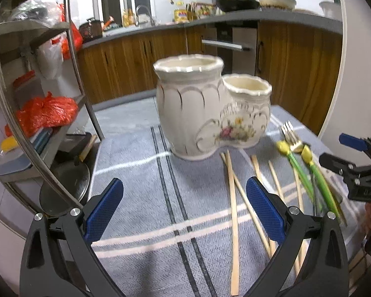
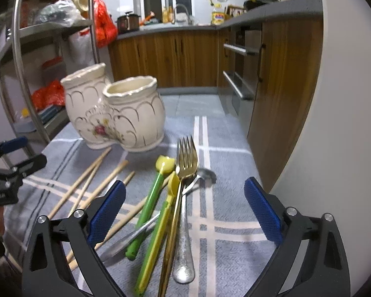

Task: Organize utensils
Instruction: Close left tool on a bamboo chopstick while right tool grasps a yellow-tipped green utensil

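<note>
A cream two-cup ceramic utensil holder (image 1: pixel 210 106) with a flower print stands on the grey striped cloth; it also shows in the right wrist view (image 2: pixel 116 113). Both cups look empty. Several wooden chopsticks (image 1: pixel 233 212) lie in front of it. A gold fork (image 2: pixel 183 173), a silver spoon (image 2: pixel 185 235) and two green-and-yellow utensils (image 2: pixel 148 210) lie in a pile to the right. My left gripper (image 1: pixel 185 203) is open and empty above the cloth, left of the chopsticks. My right gripper (image 2: pixel 185 205) is open and empty above the utensil pile.
A metal shelf rack (image 1: pixel 37 94) with red bags stands left of the table. Wooden kitchen cabinets (image 1: pixel 141 59) and a counter run behind. A white wall or appliance (image 2: pixel 334 123) edges the table on the right.
</note>
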A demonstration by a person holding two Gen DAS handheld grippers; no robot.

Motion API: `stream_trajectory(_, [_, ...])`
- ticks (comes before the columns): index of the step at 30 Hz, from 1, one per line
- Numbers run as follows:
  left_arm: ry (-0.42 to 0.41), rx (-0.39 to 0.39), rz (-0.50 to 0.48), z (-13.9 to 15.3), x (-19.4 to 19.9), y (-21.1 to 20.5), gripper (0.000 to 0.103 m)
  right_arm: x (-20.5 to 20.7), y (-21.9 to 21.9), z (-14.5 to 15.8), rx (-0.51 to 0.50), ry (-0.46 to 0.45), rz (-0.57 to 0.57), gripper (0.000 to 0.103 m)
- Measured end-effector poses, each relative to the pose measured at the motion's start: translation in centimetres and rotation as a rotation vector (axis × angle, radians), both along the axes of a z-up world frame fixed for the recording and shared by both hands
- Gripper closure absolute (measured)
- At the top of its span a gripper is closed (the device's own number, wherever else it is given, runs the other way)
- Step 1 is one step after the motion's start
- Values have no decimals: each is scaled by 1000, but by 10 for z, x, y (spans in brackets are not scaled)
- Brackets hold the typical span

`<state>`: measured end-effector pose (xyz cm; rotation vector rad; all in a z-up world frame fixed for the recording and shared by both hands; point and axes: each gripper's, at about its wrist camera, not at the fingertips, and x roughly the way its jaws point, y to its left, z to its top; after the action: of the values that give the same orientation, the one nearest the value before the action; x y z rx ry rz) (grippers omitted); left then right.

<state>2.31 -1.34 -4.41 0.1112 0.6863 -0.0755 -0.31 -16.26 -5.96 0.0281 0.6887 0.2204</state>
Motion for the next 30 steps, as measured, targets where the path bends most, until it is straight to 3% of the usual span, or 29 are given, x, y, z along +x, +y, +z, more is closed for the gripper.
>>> stream_trajectory(3, [52, -16, -31, -7, 6, -2, 13, 7, 4, -4, -11, 29, 5, 35])
stream_trajectory(4, [72, -18, -42, -9, 9, -3, 23, 11, 5, -6, -4, 48, 14, 41])
stream_trajectory(5, [90, -15, -54, -11, 11, -5, 31, 14, 6, -6, 3, 59, 20, 44])
stream_trajectory(10, [153, -17, -133, -19, 14, -19, 49, 23, 10, -10, -2, 92, 30, 67])
stream_trajectory(18, [216, 36, -178, -34, 18, -32, 66, 31, 14, -13, -7, 121, 44, 79])
stream_trajectory(23, [249, -4, -178, -37, 28, -29, 96, 31, 13, -13, 6, 134, 38, 90])
stream_trajectory(30, [184, -71, -186, -26, 17, -16, 97, 15, 13, 7, 51, 53, 71, 95])
